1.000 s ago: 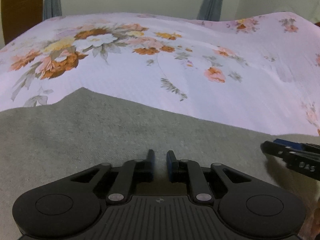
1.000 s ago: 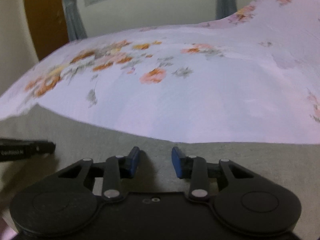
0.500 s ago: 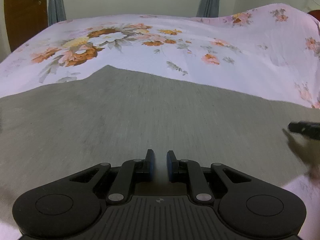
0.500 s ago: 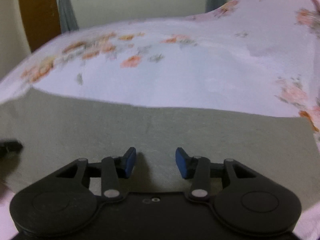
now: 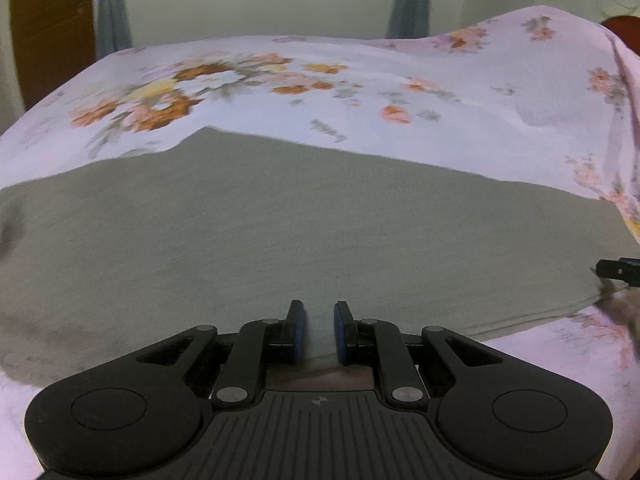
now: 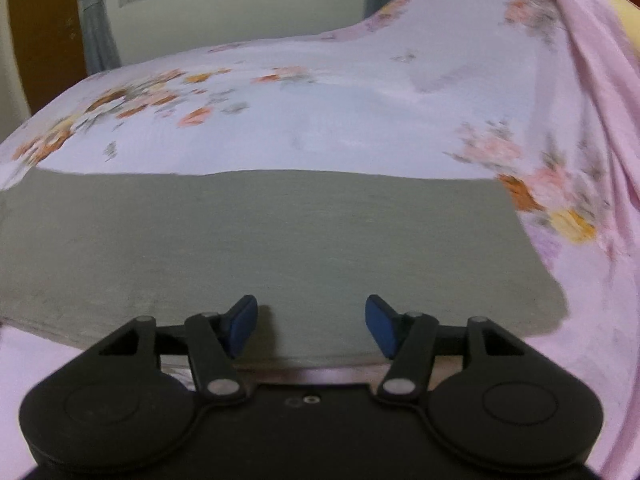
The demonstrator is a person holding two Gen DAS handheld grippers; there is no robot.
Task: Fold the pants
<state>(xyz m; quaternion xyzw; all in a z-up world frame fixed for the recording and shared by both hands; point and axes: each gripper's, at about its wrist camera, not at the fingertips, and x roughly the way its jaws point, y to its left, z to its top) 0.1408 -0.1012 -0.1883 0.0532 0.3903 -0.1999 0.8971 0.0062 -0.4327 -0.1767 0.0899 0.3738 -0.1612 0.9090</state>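
Observation:
The grey-green pants (image 5: 304, 224) lie flat and folded on the flowered pink bedsheet (image 5: 400, 80); they also fill the middle of the right wrist view (image 6: 280, 240). My left gripper (image 5: 318, 330) hovers over the pants' near edge with its jaws a narrow gap apart and nothing between them. My right gripper (image 6: 311, 326) is wide open and empty over the pants' near edge. Its tip shows at the right edge of the left wrist view (image 5: 620, 270).
The bedsheet rises over a hump at the far right (image 6: 560, 60). A wall with a window and grey curtains (image 5: 112, 8) stands behind the bed, and a brown door (image 5: 48, 28) is at the far left.
Both grippers have pulled back toward the near edge, so more of the pants shows. The right gripper's jaws have opened wider. The left jaws keep the same narrow gap.

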